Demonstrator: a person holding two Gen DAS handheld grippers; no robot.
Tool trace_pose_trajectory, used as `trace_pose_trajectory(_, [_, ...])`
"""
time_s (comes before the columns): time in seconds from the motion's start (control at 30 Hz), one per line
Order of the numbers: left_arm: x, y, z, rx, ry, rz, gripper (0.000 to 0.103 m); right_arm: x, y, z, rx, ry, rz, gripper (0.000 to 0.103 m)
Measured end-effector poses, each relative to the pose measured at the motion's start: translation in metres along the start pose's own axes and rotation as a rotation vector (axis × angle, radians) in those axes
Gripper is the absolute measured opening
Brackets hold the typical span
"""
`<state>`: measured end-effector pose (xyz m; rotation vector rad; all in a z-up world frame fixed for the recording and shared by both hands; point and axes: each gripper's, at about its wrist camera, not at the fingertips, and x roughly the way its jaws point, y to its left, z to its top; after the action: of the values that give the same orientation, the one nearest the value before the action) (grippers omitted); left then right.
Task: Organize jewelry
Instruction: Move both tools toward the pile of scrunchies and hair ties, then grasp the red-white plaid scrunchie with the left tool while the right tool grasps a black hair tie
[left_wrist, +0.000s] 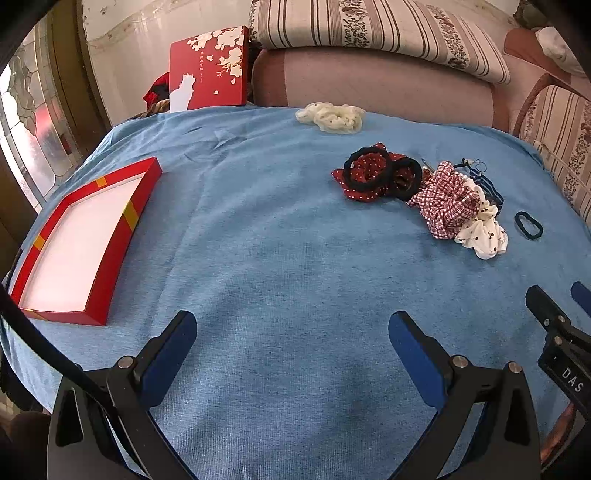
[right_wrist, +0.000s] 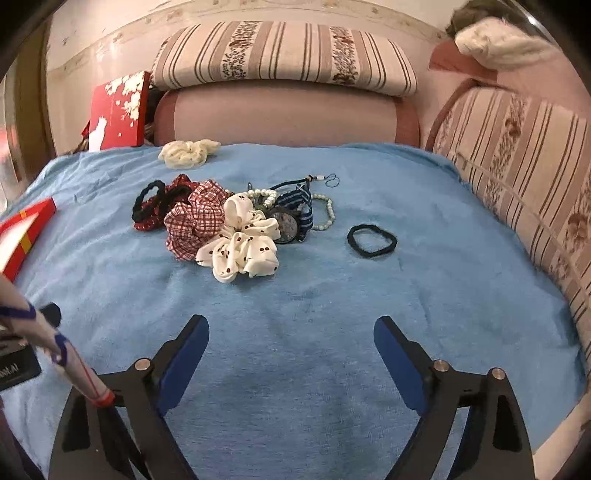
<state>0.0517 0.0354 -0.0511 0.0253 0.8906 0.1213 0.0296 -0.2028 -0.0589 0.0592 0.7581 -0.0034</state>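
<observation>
A pile of hair accessories lies on the blue cloth (right_wrist: 295, 302): a white cherry-print scrunchie (right_wrist: 243, 243), a red checked scrunchie (right_wrist: 192, 221), a red dotted scrunchie with black hair ties (left_wrist: 369, 177), a watch with a striped band (right_wrist: 291, 218) and a pearl bracelet (right_wrist: 327, 214). A single black hair tie (right_wrist: 371, 239) lies to the right. A cream scrunchie (left_wrist: 332, 116) lies at the far edge. An open red tray (left_wrist: 85, 243) with a white inside sits at the left. My left gripper (left_wrist: 291, 328) and right gripper (right_wrist: 291, 332) are both open and empty, well short of the pile.
A red box lid with white flowers and a cat (left_wrist: 208, 68) stands at the back left. A striped sofa cushion (right_wrist: 284, 55) and pink sofa back lie behind the cloth. A striped sofa arm (right_wrist: 517, 166) borders the right side.
</observation>
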Motion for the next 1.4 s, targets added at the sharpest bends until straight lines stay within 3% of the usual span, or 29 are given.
trace_pose_trajectory(0.13, [0.000,-0.001,0.000,0.006,0.002,0.002,0.103,0.008,-0.010,0.000,0.081,0.063,0.054,0.092])
trace_pose_trajectory(0.27, [0.000,-0.001,0.005,0.003,0.017,-0.030,0.103,0.012,-0.012,0.007,0.036,0.103,0.016,0.090])
trace_pose_trajectory(0.4, [-0.004,0.000,0.020,-0.002,0.028,-0.105,0.085,0.012,-0.024,0.029,0.025,0.101,0.008,0.089])
trace_pose_trajectory(0.5, [-0.004,-0.003,0.035,-0.014,0.045,-0.207,0.084,0.018,-0.036,0.055,0.068,0.113,0.064,0.089])
trace_pose_trajectory(0.6, [-0.005,-0.017,0.054,0.008,0.042,-0.257,0.084,0.028,-0.048,0.080,0.095,0.094,0.100,0.087])
trace_pose_trajectory(0.73, [0.007,-0.036,0.076,0.044,0.046,-0.288,0.084,0.035,-0.075,0.082,0.148,0.045,0.037,0.086])
trace_pose_trajectory(0.8, [0.016,-0.044,0.084,0.055,0.052,-0.304,0.084,0.038,-0.090,0.075,0.162,0.067,-0.014,0.085])
trace_pose_trajectory(0.97, [0.045,-0.069,0.097,0.082,0.091,-0.404,0.084,0.046,-0.122,0.072,0.243,0.112,0.002,0.082])
trace_pose_trajectory(1.1, [0.067,-0.085,0.101,0.087,0.142,-0.458,0.084,0.063,-0.111,0.074,0.218,0.138,0.066,0.075])
trace_pose_trajectory(1.23, [0.083,-0.097,0.103,0.109,0.180,-0.493,0.062,0.083,-0.088,0.078,0.121,0.143,0.116,0.071])
trace_pose_trajectory(1.4, [0.100,-0.103,0.103,0.111,0.211,-0.496,0.056,0.110,-0.063,0.071,-0.004,0.175,0.082,0.062])
